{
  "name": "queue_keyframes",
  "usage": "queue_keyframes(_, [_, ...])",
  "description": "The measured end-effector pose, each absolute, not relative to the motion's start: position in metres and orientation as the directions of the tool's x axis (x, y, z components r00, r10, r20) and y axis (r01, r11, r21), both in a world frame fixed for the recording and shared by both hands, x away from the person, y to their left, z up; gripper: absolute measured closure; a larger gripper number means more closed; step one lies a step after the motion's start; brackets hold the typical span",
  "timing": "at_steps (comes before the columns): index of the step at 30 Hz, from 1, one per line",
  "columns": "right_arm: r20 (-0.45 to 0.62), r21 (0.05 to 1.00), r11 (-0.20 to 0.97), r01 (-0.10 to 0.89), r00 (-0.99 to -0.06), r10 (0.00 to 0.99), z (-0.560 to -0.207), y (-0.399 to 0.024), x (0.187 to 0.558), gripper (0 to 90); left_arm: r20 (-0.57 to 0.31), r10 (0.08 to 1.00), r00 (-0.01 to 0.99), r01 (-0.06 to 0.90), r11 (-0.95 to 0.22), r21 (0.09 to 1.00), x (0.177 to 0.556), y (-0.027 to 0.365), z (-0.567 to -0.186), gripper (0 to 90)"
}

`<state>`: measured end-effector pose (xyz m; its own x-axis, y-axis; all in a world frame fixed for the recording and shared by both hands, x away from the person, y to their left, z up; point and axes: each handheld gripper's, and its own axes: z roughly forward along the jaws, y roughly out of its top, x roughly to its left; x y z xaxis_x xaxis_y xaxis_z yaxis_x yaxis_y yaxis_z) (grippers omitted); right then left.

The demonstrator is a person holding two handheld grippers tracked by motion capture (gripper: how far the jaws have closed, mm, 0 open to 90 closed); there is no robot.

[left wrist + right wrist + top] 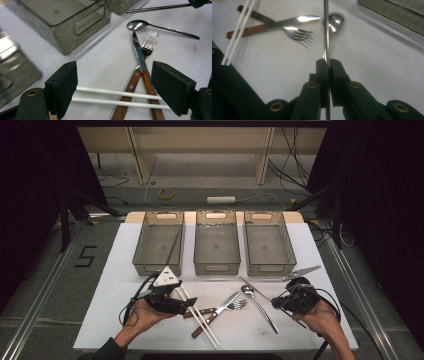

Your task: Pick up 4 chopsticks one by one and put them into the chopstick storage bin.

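- Left gripper view: we see the left gripper (113, 85) with its jaws spread wide and nothing pinched. The pair of white chopsticks (107, 91) lies just beyond the fingers, low in the gap.
- The relation that counts, as we judge it, is this: the chopsticks' long axis runs from one pad across to the other, along the line on which the jaws close. A squeeze here would meet the sticks end-on, so we would turn the wrist until they lie across the pads.
- Just past the fingers on the right pad's side, the wooden-handled knife (140, 53) and fork (150, 41) cross under the chopsticks. A low grab could catch them as well.
- Further right, the spoon (136, 25) lies well beyond the fingers, apart from the chopsticks.
- Right gripper view: the right gripper (328, 63) has its jaws pressed together on a thin metal stick (326, 30). Its long axis runs straight out from the fingertips, past the spoon's bowl.
- We take the left hand to be the nearer one to the chopsticks, since the right is occupied.
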<state>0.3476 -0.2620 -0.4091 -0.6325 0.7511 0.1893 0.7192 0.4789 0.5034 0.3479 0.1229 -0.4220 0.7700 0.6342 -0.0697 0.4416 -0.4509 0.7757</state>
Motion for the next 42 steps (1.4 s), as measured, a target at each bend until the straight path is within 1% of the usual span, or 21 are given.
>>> queue_keyframes(5, [0.207,0.510,0.521,0.684,-0.686,0.698,-0.408,-0.242,0.346,87.2,-0.033,0.566,0.824,0.397,-0.534,0.746,0.353,0.099,-0.424,21.4])
queue_keyframes(11, [0.214,0.506,0.562,0.655,-0.726,0.654,-0.410,-0.224,0.344,87.2,-0.017,0.499,0.866,0.357,-0.595,0.720,0.357,0.077,-0.431,21.3])
queue_keyframes(21, [0.224,0.494,0.623,0.606,-0.782,0.582,-0.412,-0.199,0.339,87.2,0.027,0.398,0.917,0.276,-0.680,0.679,0.356,0.052,-0.437,21.9])
queue_keyframes(25, [0.231,0.494,0.641,0.587,-0.799,0.555,-0.412,-0.192,0.338,87.2,0.031,0.350,0.936,0.244,-0.711,0.659,0.355,0.043,-0.440,22.9])
queue_keyframes(29, [0.234,0.495,0.653,0.573,-0.812,0.535,-0.412,-0.186,0.336,87.2,0.054,0.318,0.947,0.213,-0.742,0.635,0.354,0.039,-0.442,24.7])
queue_keyframes(34, [0.238,0.499,0.667,0.553,-0.828,0.508,-0.410,-0.179,0.332,87.2,0.056,0.292,0.955,0.196,-0.760,0.620,0.351,0.035,-0.442,31.4])
queue_keyframes(37, [0.240,0.501,0.676,0.540,-0.838,0.491,-0.409,-0.176,0.331,87.1,0.085,0.264,0.961,0.161,-0.782,0.601,0.350,0.034,-0.442,35.4])
queue_keyframes(40, [0.239,0.504,0.684,0.528,-0.846,0.477,-0.408,-0.174,0.330,87.1,0.096,0.245,0.965,0.143,-0.794,0.591,0.348,0.033,-0.442,40.7])
queue_keyframes(42, [0.240,0.505,0.686,0.524,-0.849,0.472,-0.408,-0.174,0.329,87.1,0.099,0.231,0.968,0.132,-0.802,0.583,0.347,0.033,-0.442,46.3])
